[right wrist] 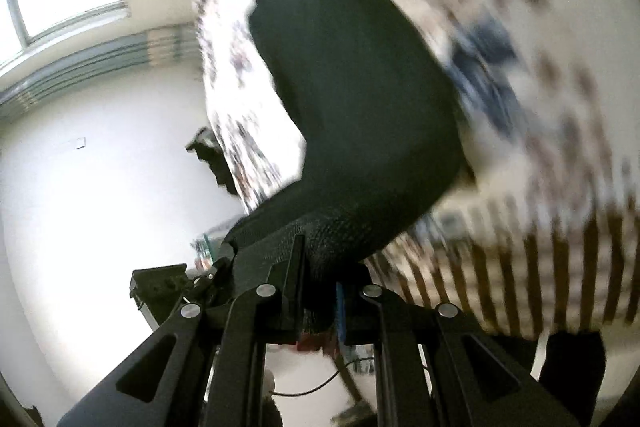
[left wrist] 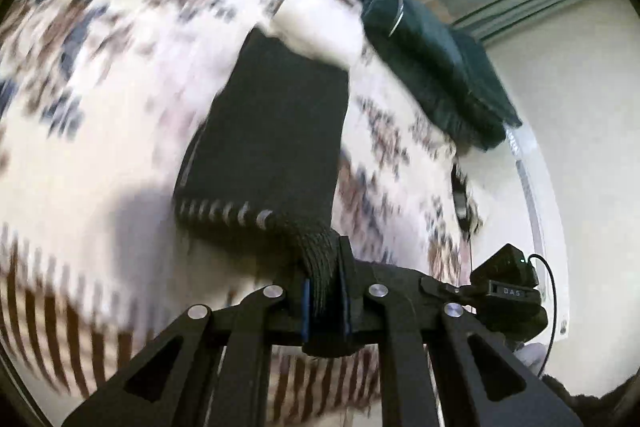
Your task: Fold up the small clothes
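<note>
both hand-held grippers [left wrist: 326, 301] [right wrist: 318, 291] pinch black knit garment [left wrist: 268, 131], ribbed edge.

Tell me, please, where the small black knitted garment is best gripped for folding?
By its ribbed hem corners, as now: the left tool pinches the bunched rib of the black knitted garment, the right tool its other end. Coming from the near edge seems best, since the cloth hangs flat away over the patterned white cover.
</note>
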Action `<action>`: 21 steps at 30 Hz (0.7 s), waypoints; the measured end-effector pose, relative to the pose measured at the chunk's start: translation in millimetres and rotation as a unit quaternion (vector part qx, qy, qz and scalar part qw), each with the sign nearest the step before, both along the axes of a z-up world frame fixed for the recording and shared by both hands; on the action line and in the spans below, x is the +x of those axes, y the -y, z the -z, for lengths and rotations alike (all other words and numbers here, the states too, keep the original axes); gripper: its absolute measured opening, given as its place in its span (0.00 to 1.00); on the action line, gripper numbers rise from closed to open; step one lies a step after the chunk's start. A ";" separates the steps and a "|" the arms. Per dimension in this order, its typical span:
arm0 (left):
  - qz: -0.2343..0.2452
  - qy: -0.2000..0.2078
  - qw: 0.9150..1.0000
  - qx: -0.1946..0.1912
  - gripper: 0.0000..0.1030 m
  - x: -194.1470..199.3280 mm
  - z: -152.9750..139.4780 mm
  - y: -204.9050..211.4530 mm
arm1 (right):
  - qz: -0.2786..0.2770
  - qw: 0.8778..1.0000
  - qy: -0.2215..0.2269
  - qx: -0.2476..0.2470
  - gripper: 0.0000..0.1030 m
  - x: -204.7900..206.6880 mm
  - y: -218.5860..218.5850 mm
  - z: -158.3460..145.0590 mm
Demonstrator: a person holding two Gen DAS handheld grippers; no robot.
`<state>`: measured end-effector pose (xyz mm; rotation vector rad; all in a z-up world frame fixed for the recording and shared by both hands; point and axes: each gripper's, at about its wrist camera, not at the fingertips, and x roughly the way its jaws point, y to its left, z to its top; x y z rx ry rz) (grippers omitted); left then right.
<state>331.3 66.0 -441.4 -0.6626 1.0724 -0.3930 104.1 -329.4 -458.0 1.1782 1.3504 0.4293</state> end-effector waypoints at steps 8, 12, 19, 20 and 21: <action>-0.022 0.011 0.999 -0.023 0.08 136.3 20.4 -19.6 | 0.014 0.997 0.039 -0.059 0.11 171.6 20.3 -9.2; -0.019 -0.002 0.999 -0.025 0.08 206.6 39.7 -21.6 | 0.019 0.996 0.038 -0.084 0.11 251.5 23.9 2.2; -0.022 -0.047 0.997 -0.048 0.10 328.2 92.6 -23.5 | 0.027 0.991 0.021 -0.126 0.11 384.5 15.3 46.6; -0.023 -0.057 0.997 -0.052 0.10 337.2 99.5 -23.3 | 0.032 0.991 0.013 -0.127 0.12 403.3 15.1 56.5; -0.026 -0.068 0.996 -0.054 0.13 348.3 108.0 -23.4 | 0.036 0.991 0.008 -0.127 0.12 414.8 15.4 63.2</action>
